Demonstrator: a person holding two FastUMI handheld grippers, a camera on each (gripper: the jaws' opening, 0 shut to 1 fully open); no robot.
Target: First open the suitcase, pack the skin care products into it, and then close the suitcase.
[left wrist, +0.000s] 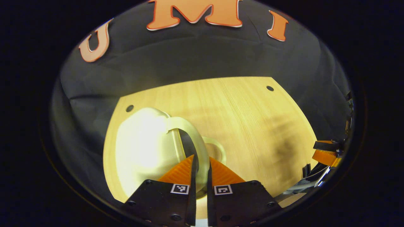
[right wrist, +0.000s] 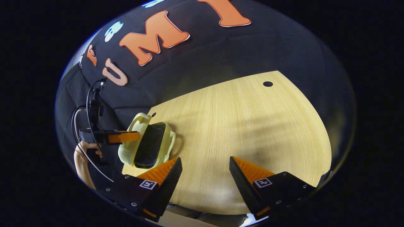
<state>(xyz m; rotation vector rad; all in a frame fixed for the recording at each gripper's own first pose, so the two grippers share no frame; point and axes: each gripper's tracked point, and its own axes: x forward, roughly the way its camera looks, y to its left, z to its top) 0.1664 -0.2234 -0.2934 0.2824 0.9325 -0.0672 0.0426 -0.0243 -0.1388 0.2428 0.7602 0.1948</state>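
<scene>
Resting at the table's (right wrist: 252, 126) nine o'clock edge: one small cream suitcase (right wrist: 148, 142), lid partly raised, dark interior showing, handle (left wrist: 217, 148) toward the table's centre. Left gripper (left wrist: 201, 164): fingers nearly together, clamped on the lid's rim; in the right gripper view it reaches the case from nine o'clock, held by a hand (right wrist: 82, 157). Right gripper (right wrist: 205, 170): fingers wide apart, holding nothing, over bare wood near six o'clock, well apart from the case.

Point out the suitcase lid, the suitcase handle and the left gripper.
suitcase lid (left wrist: 142, 148): left gripper view, outer shell.
suitcase handle (left wrist: 217, 146): left gripper view, curved loop.
left gripper (left wrist: 202, 167): left gripper view, between its fingertips.
</scene>
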